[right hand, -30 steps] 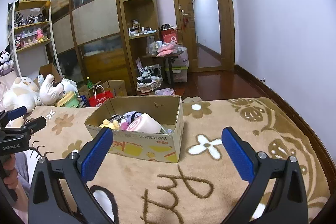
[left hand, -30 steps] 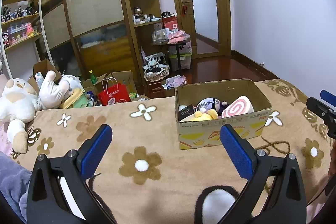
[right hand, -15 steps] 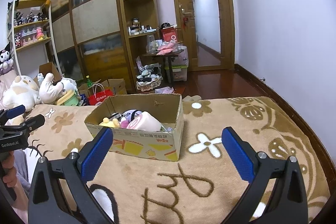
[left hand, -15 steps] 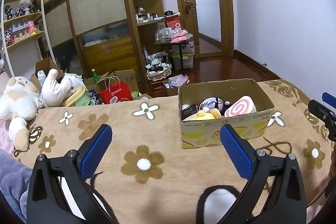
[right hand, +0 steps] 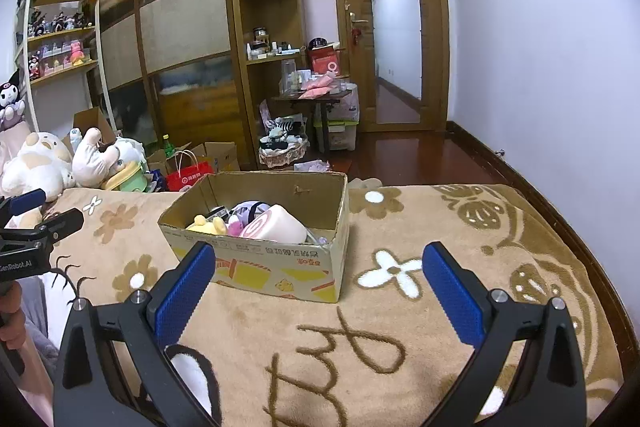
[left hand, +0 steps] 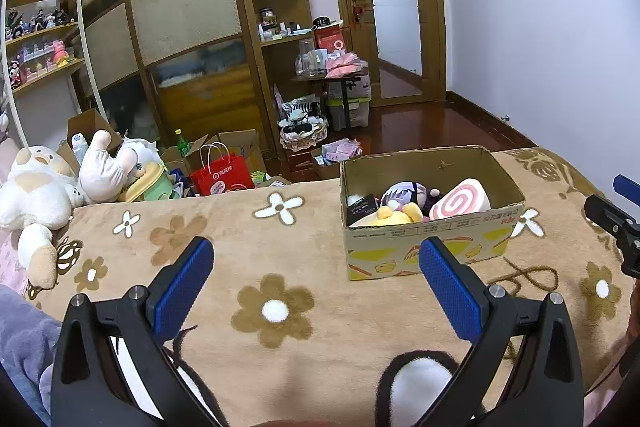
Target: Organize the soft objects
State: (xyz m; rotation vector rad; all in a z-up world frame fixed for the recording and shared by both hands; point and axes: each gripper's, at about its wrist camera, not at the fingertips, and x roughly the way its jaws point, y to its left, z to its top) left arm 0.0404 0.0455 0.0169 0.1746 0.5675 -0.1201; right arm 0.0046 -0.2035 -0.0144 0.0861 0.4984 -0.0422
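Step in hand: you are pausing between items, with nothing gripped in either tool; this looks like the point of choosing the next soft toy.
Left gripper (left hand: 316, 267): you are holding it released, jaws spread wide and empty, over the flowered blanket (left hand: 224, 227).
Right gripper (right hand: 316, 269): you are holding it released too, jaws wide apart, empty, facing the cardboard box (right hand: 280, 269).
Box contents: a pink swirl plush (left hand: 460, 201), a yellow plush (left hand: 394, 215) and a purple plush (left hand: 402, 193) are lying inside the box.
Loose toys: a white-and-tan plush (left hand: 32, 191) and a white plush (left hand: 102, 167) are lying at the blanket's far left edge, well apart from the box.
Next move: you are likely needing to swing the left gripper toward those loose toys, close on a soft limb or body, and carry it over the box's rim.
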